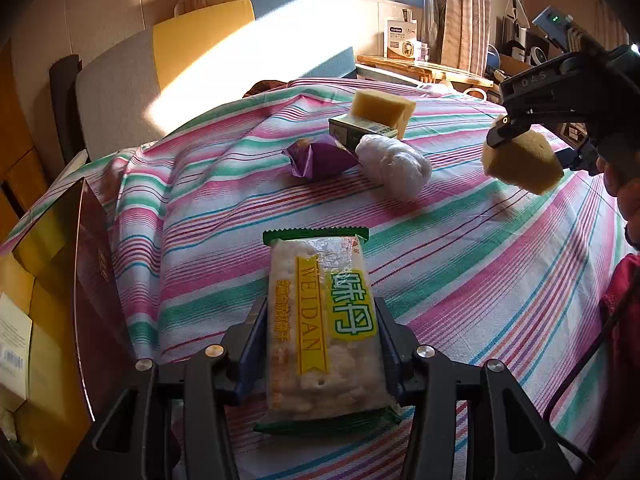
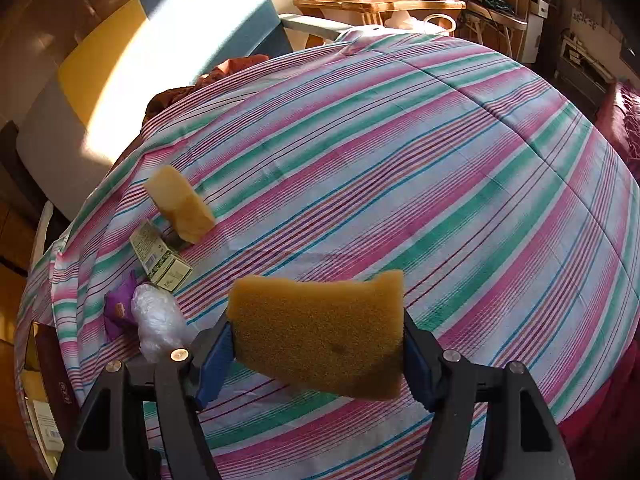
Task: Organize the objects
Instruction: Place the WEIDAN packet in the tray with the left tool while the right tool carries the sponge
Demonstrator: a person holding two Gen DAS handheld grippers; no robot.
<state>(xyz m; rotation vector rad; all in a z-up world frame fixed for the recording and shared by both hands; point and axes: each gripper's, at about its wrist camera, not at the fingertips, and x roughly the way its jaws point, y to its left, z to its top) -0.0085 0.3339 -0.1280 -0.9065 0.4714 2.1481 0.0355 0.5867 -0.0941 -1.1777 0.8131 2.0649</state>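
Observation:
My left gripper [image 1: 320,308] is shut on a clear cracker packet [image 1: 316,280] with green ends and a yellow band, held just over the striped cloth [image 1: 460,264]. My right gripper [image 2: 318,332] grips a yellow-brown sponge [image 2: 320,312] by its two ends, pads pressed against it, above the cloth. In the left wrist view this sponge [image 1: 520,164] hangs in the air at the right. A second yellow sponge [image 2: 180,204] leans on a small green box [image 2: 160,256] further back.
A purple wrapper [image 1: 316,158] and a white crumpled plastic bag [image 1: 394,164] lie beside the green box [image 1: 360,130]. An open dark brown box [image 1: 92,280] stands at the table's left edge. A person's red sleeve [image 1: 624,320] is at the right.

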